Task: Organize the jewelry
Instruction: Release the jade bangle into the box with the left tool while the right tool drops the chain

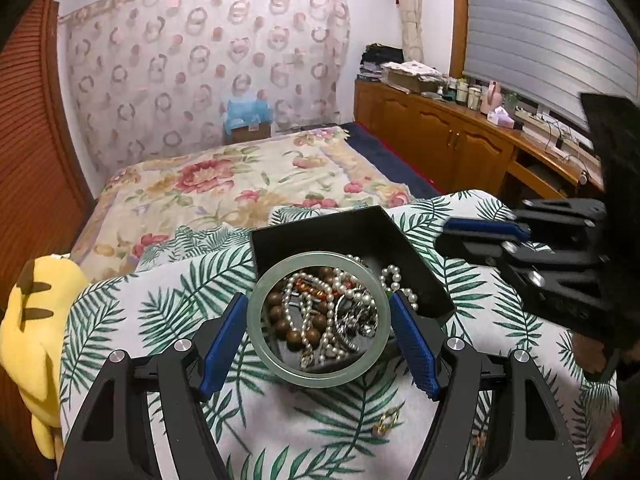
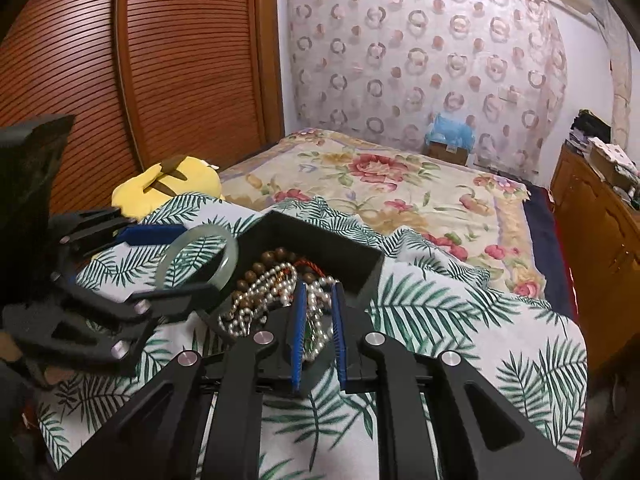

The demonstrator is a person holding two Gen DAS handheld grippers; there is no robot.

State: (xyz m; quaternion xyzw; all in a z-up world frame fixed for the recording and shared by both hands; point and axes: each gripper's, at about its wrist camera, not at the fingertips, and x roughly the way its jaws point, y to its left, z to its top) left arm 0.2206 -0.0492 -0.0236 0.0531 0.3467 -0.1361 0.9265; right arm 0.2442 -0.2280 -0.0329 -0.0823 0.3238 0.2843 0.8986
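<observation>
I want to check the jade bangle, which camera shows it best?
The left wrist view: the whole jade bangle faces the camera, clamped between the left gripper pads. The right wrist view shows it edge-on, its lower part hidden behind that gripper.

Your right tool [image 2: 319, 300] hides part of the pearl strands [image 2: 264, 284] in the black box [image 2: 360, 256]. The small gold piece [image 1: 386, 422] on the leaf-print cloth [image 1: 132, 312] is too small to identify.

A pale green bangle [image 1: 318, 318], a black box [image 1: 348, 236], white pearls [image 1: 316, 308], and a green leaf cloth [image 1: 168, 304].
</observation>
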